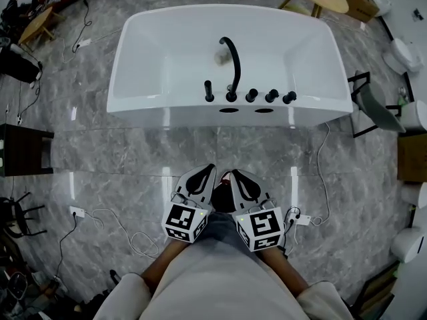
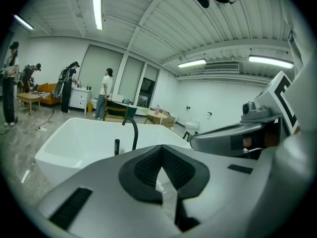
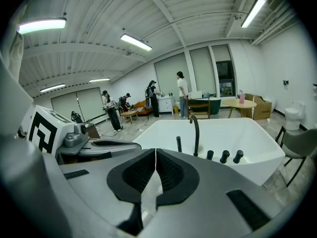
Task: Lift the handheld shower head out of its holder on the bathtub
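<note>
- At the far left of the head view, a power strip (image 1: 77, 212) and its white cable lie on the grey marble floor (image 1: 100, 159). Neither gripper view shows them.
- Bathtub (image 1: 133, 79): white and freestanding, seen whole from above in the head view. The gripper views show it from the side, with people (image 2: 105, 90) standing far behind it, who do not appear in the head view.
- Handheld shower head (image 1: 209, 91): a short black upright rod seated in its holder on the tub's near rim, leftmost of the fittings.
- Gooseneck spout (image 1: 231, 65): just right of the rod. Three black knobs (image 1: 270, 96) follow; only the head view and the right gripper view show them.
- Left gripper (image 1: 208, 172): jaws fully closed, pad against pad, with nothing between them. It is held low before the person's torso and points toward the tub, tilted slightly down, well apart from the shower head.
- Right gripper (image 1: 235, 176): jaws likewise closed on nothing. It sits just beside the left gripper, with the tips converging. Each gripper view shows the other gripper at its edge.
</note>
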`<state>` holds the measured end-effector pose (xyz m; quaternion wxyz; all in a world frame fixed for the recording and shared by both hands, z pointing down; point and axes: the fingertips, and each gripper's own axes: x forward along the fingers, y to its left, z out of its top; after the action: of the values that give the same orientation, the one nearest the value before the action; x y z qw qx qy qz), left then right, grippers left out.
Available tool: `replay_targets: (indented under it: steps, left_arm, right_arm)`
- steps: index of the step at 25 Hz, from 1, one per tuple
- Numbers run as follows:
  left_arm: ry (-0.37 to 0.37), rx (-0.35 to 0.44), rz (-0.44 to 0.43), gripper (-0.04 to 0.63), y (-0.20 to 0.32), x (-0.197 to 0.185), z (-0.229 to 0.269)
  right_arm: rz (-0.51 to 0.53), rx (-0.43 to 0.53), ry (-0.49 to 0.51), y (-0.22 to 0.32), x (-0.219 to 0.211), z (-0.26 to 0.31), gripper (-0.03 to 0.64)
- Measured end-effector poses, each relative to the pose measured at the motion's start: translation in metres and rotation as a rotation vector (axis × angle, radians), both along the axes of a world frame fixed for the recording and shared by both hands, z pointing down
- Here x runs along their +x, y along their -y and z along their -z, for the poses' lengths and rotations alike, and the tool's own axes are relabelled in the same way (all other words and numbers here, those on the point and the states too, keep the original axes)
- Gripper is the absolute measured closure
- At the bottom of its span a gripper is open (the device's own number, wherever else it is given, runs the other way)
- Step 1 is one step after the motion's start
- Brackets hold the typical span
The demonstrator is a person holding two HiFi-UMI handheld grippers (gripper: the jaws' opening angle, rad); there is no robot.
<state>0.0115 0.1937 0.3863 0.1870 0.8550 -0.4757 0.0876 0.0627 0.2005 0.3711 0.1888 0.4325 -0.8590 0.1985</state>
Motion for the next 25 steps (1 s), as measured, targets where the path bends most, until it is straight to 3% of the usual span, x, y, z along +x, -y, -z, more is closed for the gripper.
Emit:
replay_targets:
  steps: [8, 14, 25]
  left_arm:
    - [0.037, 0.099, 0.046, 0.591, 0.041, 0.018, 0.017]
    - [0.005, 0.148, 0.103, 0.591, 0.056, 0.010, 0.035]
    - [-0.016, 0.108, 0.066, 0.591, 0.099, 0.008, 0.027]
  right_arm:
    - [0.004, 0.092, 0.045, 0.051, 0.021, 0.019, 0.597]
    - [0.007, 0.110, 0.103, 0.064, 0.017, 0.029, 0.597]
    - [-0.016, 0.094, 0.089, 0.099, 0.007, 0.022, 0.597]
